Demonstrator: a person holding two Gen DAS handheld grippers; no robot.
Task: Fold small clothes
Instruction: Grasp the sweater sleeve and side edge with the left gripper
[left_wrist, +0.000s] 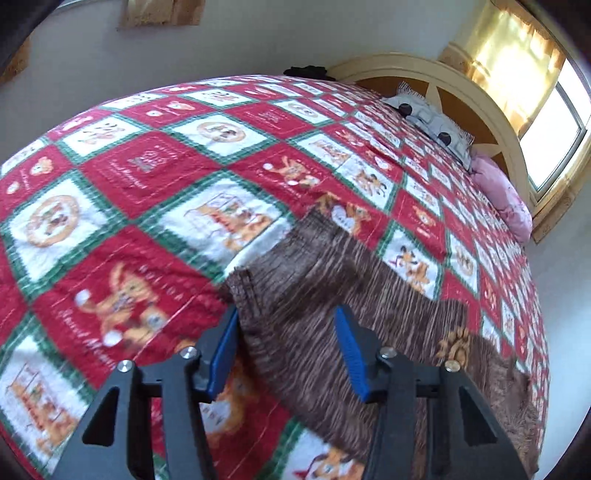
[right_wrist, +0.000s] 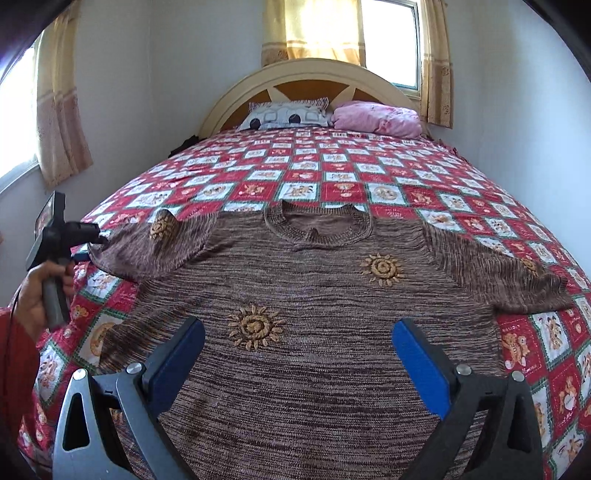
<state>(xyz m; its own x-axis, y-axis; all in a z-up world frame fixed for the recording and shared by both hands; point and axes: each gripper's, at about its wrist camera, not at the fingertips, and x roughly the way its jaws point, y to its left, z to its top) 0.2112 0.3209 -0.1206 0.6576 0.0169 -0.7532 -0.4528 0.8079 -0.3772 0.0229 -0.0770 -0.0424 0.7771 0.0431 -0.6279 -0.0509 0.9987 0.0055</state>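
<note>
Sweater (right_wrist: 314, 295): flat on the quilt (right_wrist: 369, 177), collar far, sleeves spread left and right.
Left gripper (left_wrist: 286, 332): half open at the left sleeve's end, pads clear.
Right gripper (right_wrist: 299, 350): wide, above the near hem.

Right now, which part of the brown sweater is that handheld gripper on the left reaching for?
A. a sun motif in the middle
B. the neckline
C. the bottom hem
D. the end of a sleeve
D: in the right wrist view the left gripper sits at the cuff end of the brown knitted sweater's sleeve, and in its own view the sleeve end lies between its blue pads, not yet pinched.
</note>
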